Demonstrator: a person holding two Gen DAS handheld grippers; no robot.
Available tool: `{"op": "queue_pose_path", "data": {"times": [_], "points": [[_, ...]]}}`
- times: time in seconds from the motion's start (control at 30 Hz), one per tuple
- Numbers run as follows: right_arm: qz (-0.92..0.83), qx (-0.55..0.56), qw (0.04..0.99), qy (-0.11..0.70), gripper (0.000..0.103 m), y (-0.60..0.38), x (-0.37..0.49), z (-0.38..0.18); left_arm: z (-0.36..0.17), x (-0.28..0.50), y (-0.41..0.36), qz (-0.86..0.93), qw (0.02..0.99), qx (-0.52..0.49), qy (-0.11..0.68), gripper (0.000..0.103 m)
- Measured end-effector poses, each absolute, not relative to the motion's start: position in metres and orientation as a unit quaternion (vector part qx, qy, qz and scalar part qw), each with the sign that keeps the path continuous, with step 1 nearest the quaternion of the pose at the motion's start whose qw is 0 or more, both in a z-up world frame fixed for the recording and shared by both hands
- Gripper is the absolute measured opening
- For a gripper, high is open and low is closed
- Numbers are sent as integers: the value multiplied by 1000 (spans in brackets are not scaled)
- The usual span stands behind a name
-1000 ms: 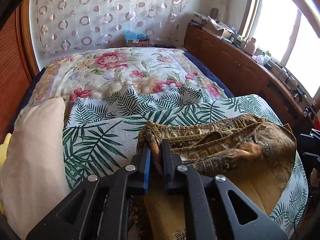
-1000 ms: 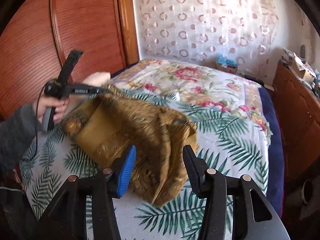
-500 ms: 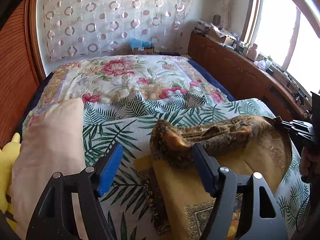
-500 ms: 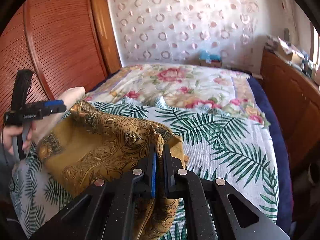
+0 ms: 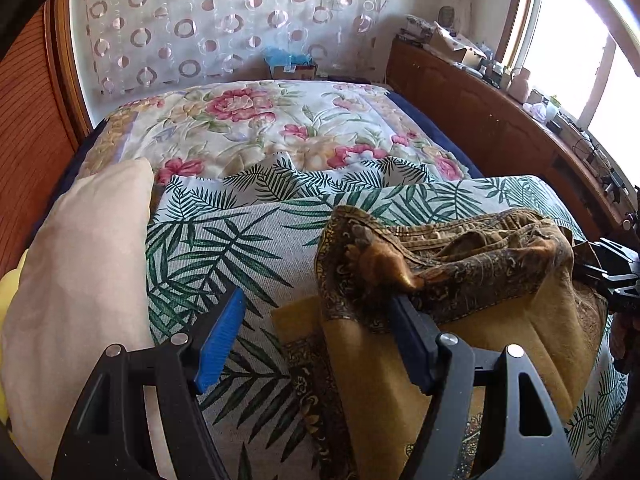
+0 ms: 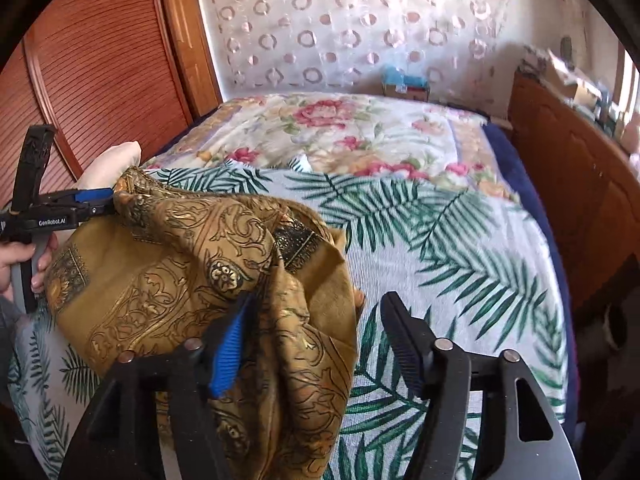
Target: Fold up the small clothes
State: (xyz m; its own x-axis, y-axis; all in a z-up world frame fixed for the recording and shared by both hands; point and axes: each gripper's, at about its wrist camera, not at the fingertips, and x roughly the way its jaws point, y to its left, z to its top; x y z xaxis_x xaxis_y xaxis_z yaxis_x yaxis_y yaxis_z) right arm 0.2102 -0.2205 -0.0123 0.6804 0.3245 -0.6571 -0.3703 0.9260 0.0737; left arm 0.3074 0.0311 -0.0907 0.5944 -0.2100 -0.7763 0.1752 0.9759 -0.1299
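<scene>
- Garment (image 5: 460, 344): one small piece of clothing, mustard-gold cloth with a dark brown and black ornamental scroll print and bordered panels.
- State: partly folded; one patterned edge is turned over onto the plain gold inner side and bunched into a rumpled ridge (image 6: 208, 252).
- Pose: lies loose, creased, not flat.
- Place: on the palm-leaf print bedcover (image 5: 224, 248), near the bed's near edge.

The right hand-held gripper (image 6: 320, 344) has just opened its jaws over the gold patterned cloth (image 6: 200, 280), which lies bunched on the leaf-print bedspread (image 6: 440, 240). A hand (image 6: 20, 256) holds the left hand-held gripper (image 6: 100, 200) at the cloth's far corner.
</scene>
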Motion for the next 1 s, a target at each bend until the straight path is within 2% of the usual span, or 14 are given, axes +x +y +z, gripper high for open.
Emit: {"op": "queue_pose_path", "data": {"times": [0.3, 0.37, 0.43, 0.47, 0.5, 0.53, 0.6, 0.67, 1.0], "points": [[243, -4, 898, 367, 69, -216, 230, -19, -96, 301, 35, -118, 885, -35, 448, 72], [254, -12, 894, 369, 66, -211, 235, -19, -96, 298, 35, -119, 885, -37, 448, 67], [261, -14, 892, 367, 59, -208, 239, -19, -95, 295, 35, -128, 884, -41, 448, 49], [265, -15, 892, 366, 53, -208, 241, -21, -95, 294, 35, -132, 883, -44, 449, 45], [267, -18, 891, 366, 40, -207, 242, -21, -94, 294, 35, -133, 882, -46, 450, 31], [273, -19, 889, 366, 34, -207, 244, -22, -95, 294, 34, -141, 879, -51, 453, 16], [283, -15, 886, 367, 21, -208, 252, -25, -93, 291, 33, -155, 876, -58, 453, 9], [282, -14, 893, 351, 19, -211, 247, -25, -82, 281, 28, -157, 887, -36, 432, 8], [303, -21, 916, 261, 17, -207, 211, 11, -19, 212, 57, -154, 928, -84, 328, 7]]}}
